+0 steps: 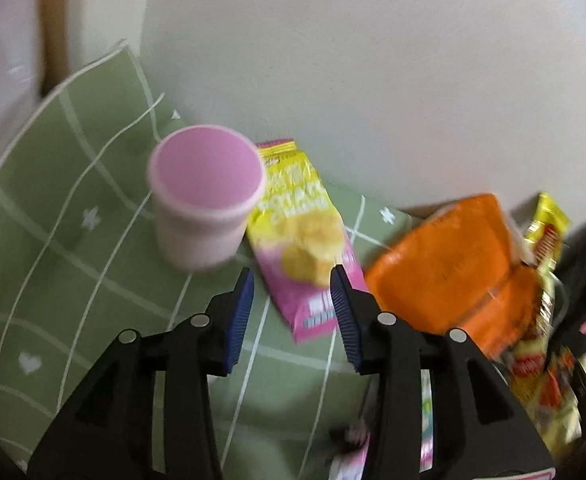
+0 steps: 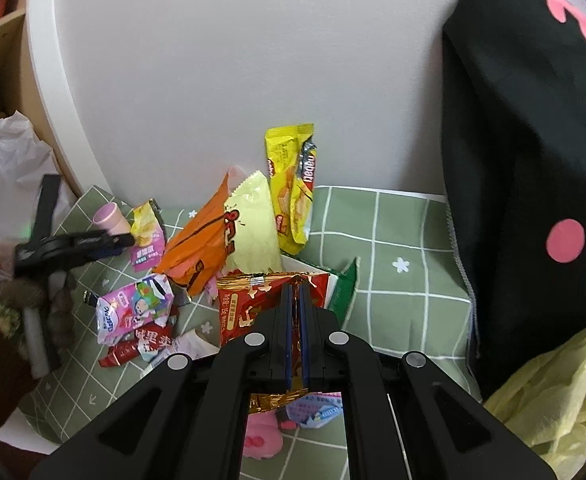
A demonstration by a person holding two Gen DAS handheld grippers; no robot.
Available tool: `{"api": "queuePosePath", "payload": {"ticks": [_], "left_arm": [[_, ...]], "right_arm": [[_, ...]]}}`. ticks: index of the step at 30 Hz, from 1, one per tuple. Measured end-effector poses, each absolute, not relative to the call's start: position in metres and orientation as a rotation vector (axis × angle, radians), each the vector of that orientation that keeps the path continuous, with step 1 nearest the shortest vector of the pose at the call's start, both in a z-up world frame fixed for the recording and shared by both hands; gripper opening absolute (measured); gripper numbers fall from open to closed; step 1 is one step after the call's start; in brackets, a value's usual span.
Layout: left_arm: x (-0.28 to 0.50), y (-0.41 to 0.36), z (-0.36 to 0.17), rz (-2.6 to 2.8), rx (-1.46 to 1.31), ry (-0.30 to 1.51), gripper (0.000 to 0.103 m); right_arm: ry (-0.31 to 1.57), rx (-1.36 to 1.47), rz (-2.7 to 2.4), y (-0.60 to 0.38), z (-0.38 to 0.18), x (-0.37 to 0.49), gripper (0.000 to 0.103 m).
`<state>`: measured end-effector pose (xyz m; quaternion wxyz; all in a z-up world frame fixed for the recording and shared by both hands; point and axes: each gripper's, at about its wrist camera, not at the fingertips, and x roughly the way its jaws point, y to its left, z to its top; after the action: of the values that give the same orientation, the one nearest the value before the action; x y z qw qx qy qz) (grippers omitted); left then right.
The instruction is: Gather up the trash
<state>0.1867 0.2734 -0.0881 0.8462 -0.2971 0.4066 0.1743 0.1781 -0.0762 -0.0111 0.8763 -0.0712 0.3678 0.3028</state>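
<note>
In the left wrist view my left gripper [image 1: 291, 276] is open and empty, just above a pink and yellow chip packet [image 1: 305, 236] on the green checked cloth [image 1: 53, 240]. A pink cup [image 1: 205, 196] stands upright left of the packet. An orange bag [image 1: 449, 264] lies to the right. In the right wrist view my right gripper [image 2: 295, 292] is shut on a red and gold snack wrapper [image 2: 253, 304]. Around it lie the orange bag [image 2: 197, 248], a pale yellow packet [image 2: 253, 224], a yellow wafer wrapper [image 2: 293, 188] and a pink wrapper [image 2: 133, 308]. The left gripper [image 2: 127, 239] shows at the left.
A black bag with pink dots [image 2: 533, 160] stands at the right, with a yellow plastic bag [image 2: 553, 392] below it. A white plastic bag [image 2: 5, 184] sits at the far left. A white wall [image 2: 253, 60] backs the cloth. A pink plush toy [image 2: 261, 436] lies under my right gripper.
</note>
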Motion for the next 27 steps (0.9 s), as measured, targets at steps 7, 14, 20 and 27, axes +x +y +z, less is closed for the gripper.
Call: {"api": "queuePosePath", "payload": {"ticks": [7,14,20,27], "left_arm": [[0.194,0.260,-0.080,0.358,-0.549,0.884,0.000],[0.153,0.252,-0.057,0.195,-0.582,0.824,0.001],[0.167,0.272,-0.070,0.340,-0.736,0.767,0.046],[0.215,0.261,-0.081,0.431,-0.659,0.850,0.051]], "right_arm": [[0.756,-0.127,0.571,-0.095,-0.002,0.175,0.005],[0.738,-0.109,0.570,-0.098,0.006,0.166,0.005],[0.746,-0.124,0.596,-0.096,0.002,0.156,0.005],[0.754,-0.135,0.574,-0.110,0.000,0.161,0.005]]}}
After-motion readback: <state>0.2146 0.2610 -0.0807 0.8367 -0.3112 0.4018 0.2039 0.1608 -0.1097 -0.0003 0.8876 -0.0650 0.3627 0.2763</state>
